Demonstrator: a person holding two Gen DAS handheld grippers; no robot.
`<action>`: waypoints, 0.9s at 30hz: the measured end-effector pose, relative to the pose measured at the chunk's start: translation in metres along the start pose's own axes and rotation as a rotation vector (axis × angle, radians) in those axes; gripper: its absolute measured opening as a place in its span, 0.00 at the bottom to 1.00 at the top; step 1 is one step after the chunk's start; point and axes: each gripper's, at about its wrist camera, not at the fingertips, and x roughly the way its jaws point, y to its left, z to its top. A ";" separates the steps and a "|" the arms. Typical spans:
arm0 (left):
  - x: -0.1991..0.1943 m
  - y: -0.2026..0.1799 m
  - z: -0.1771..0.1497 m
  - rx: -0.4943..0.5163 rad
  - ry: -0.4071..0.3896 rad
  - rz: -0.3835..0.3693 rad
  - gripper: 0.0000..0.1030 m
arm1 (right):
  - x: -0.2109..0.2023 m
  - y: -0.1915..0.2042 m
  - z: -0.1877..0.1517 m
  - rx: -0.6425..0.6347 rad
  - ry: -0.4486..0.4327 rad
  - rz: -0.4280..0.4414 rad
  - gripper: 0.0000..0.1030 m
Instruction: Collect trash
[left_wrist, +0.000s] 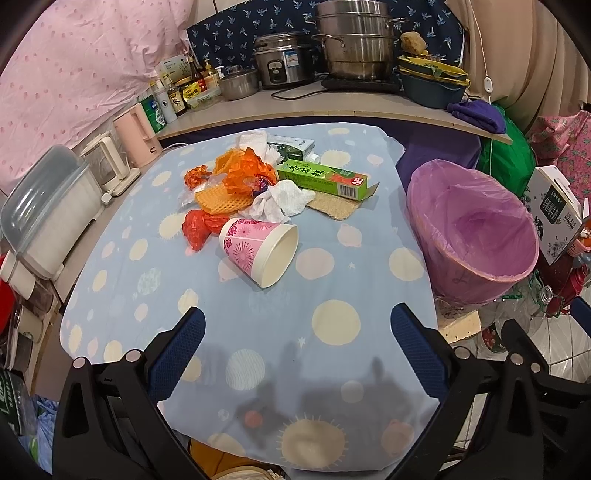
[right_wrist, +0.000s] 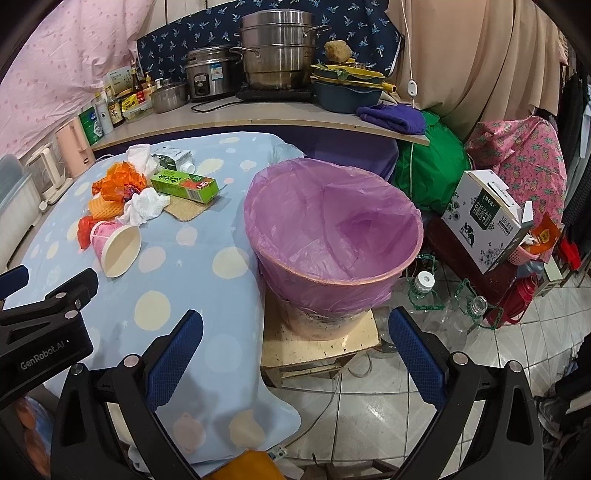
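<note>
Two hand-held grippers are hovering in my grip, the left hand-held gripper (left_wrist: 297, 332) with jaws spread wide and empty over the dotted blue surface (left_wrist: 332, 266), the right hand-held gripper (right_wrist: 295, 339) equally wide apart and empty near the purple-lined bin (right_wrist: 334, 236). Trash is lying in a heap at the far middle of the surface: a pink paper cup (left_wrist: 258, 251) tipped on its side, white tissue (left_wrist: 284, 201) touching a green carton (left_wrist: 325, 179), and orange wrappers (left_wrist: 243, 171) beside them, while the bin is standing just beside the surface's right edge.
</note>
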 end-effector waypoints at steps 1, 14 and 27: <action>0.000 0.000 -0.001 -0.001 0.002 -0.001 0.93 | 0.000 0.001 -0.001 -0.001 0.001 0.000 0.94; 0.014 0.006 0.004 -0.022 0.040 -0.005 0.93 | 0.016 0.004 0.000 -0.012 0.024 0.006 0.94; 0.053 0.040 0.007 -0.142 0.110 -0.027 0.93 | 0.041 0.012 0.008 -0.020 0.062 0.009 0.94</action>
